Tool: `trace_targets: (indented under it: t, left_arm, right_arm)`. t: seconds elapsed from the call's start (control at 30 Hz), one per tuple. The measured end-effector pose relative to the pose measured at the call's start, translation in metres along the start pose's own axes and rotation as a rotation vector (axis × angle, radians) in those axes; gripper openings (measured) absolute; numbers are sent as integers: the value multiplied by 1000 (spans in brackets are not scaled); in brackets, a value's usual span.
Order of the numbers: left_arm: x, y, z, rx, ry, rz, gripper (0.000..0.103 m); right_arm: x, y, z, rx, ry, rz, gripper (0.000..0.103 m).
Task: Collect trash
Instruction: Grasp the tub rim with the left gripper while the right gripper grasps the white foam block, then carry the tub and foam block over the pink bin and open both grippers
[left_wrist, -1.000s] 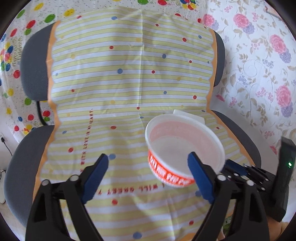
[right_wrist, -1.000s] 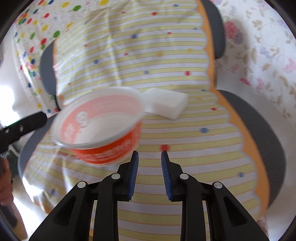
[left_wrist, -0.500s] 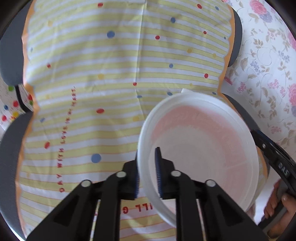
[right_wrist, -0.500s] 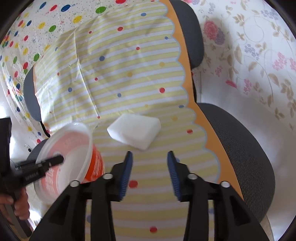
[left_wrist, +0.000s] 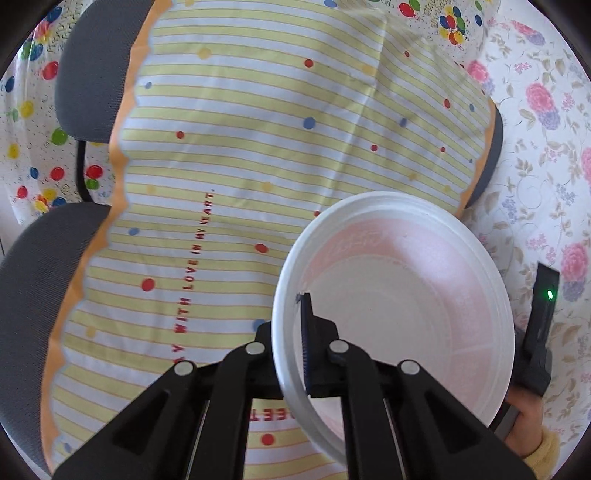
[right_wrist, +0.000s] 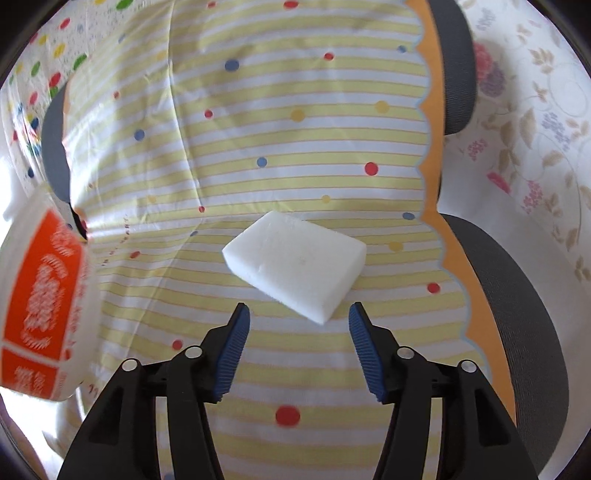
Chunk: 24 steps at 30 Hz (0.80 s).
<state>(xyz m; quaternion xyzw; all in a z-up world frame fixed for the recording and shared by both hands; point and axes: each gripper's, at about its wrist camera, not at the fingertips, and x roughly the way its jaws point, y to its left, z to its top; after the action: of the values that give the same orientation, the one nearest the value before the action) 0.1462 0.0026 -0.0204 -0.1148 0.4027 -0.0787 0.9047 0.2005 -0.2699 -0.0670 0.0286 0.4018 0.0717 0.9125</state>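
bowl (left_wrist: 399, 295) pinched at its near rim by left gripper (left_wrist: 295, 354), lifted off striped cloth (left_wrist: 229, 147). right gripper (right_wrist: 299, 332) just opening, empty, near sponge (right_wrist: 295, 258) lying on cloth.

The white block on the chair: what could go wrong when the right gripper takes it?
The white block lies slanted to the open right gripper, so the pads may catch a corner and turn it. The left gripper pinches only the rim of the cup, which could slip or tip.
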Motion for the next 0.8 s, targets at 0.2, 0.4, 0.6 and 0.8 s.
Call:
trace_targets:
  t: [0.2,0.4,0.6,0.8]
  left_arm:
    - [8,6,-2,-17,15,19,3]
    - [-7,8,-9,-15,3,38,3]
    - [-36,1,-31,8,-33,50,3]
    - [-60,-17,-75,78,-53,57,3]
  right_arm:
    - [29,3,9,-37,54,-47,63]
    - [2,11,-1,-15,8,-7,34]
    - [-78,11,-38,45,-73,13,34]
    - [-141,-13,-107,159,-89,-19,36]
